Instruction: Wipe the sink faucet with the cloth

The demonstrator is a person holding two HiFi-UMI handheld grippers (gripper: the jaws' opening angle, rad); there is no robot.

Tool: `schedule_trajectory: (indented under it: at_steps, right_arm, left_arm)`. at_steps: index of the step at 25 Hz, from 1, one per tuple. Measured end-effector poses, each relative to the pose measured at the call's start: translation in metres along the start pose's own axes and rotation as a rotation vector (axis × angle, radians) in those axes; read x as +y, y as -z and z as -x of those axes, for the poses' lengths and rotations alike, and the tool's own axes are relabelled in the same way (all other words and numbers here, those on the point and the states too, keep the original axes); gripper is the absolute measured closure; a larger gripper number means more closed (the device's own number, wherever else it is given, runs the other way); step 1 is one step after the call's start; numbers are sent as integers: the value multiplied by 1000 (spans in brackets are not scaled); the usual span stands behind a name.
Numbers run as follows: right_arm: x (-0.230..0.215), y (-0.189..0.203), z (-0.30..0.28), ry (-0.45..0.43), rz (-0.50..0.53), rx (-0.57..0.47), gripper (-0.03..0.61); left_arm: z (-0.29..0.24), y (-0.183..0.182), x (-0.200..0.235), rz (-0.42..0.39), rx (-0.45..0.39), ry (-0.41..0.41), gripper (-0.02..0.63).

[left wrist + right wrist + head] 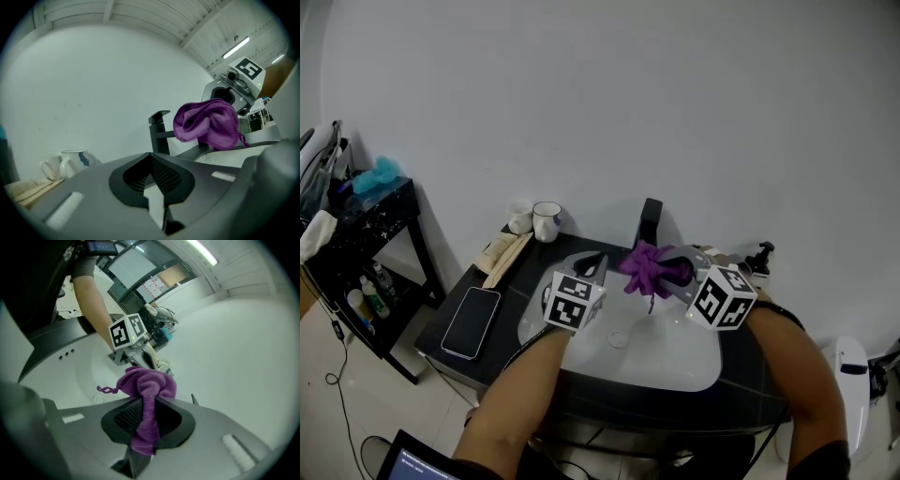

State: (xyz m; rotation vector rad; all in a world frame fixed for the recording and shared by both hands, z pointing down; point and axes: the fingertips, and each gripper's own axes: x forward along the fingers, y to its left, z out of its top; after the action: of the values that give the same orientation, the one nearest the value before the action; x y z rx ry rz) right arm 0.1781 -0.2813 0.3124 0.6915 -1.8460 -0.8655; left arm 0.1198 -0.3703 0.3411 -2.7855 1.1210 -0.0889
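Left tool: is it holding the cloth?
No, the left tool is shut on nothing; the purple cloth is clamped in the right tool.

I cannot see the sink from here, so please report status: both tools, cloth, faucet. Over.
Right tool shut on purple cloth. Left tool shut, empty, over the basin. Cloth at spout of black faucet; contact unclear. Nothing in between.

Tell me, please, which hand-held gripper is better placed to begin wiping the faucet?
Right. The right hand-held gripper is shut on the purple cloth, held close to the black faucet. The left hand-held gripper is shut on nothing, over the sink.
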Motion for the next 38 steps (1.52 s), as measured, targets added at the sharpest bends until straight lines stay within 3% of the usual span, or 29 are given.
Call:
schedule_trajectory:
  at_steps: [5,11,13,20,24,31,38]
  right_arm:
    - [23,6,8,-66,-57,-33,515]
    - [60,21,-14,-154,-8,-1,514]
    - [54,29,-25,-115,-26,11,514]
    - [-2,68,-56,150,-129,65,514]
    - [-15,74,-69,223,-161,45,512]
    - [-35,83,-88,270,-212,54,512]
    - [-36,85,-91,229,-233,22,513]
  left_arm:
    - [1,0,4,8,-8,-11,596]
    - [0,-1,1,28,-8,5,596]
    - [0,-2,1,23,-12,1,595]
    - [-4,-6,0,48,-31,18,595]
    - [-10,-7,0,51,-39,28,595]
    - [-20,-11,2,80,-70,41,597]
    - [-23,-13,4,98,-85,41,596]
